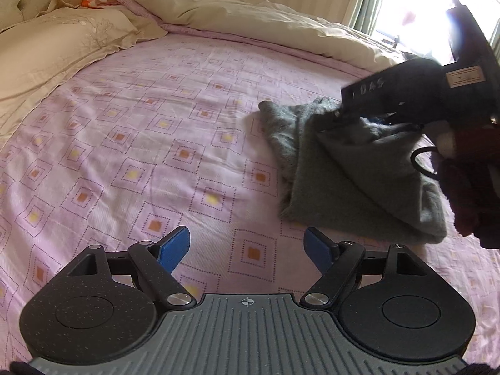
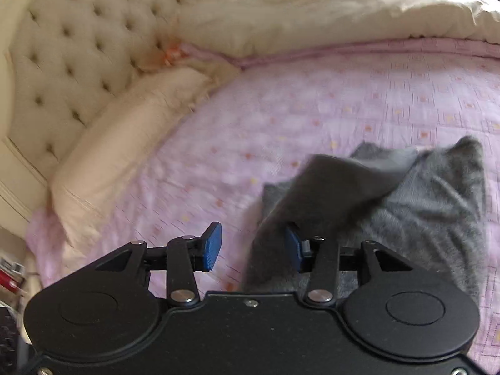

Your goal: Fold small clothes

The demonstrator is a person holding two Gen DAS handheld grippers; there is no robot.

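**Grey cloth mid-fold on the bed**

Pink patterned bedsheet [image 1: 131, 131] carries a grey cloth [image 1: 343, 187], well clear of the pillow [image 1: 62, 53]. Right gripper [image 2: 253, 248] stands parted, a raised flap between its fingers, pads apparently not pressing. Left gripper [image 1: 248, 247] is released and empty, near the cloth. Fold looks half done; next, lay the flap flat. Its long axis I cannot tell.

Both wrist cams sit low over the bed [image 1: 140, 118], angled downward, facing the headboard [image 2: 78, 50]. Shared: pink sheet, grey garment [image 2: 431, 200], pillow [image 1: 56, 40].
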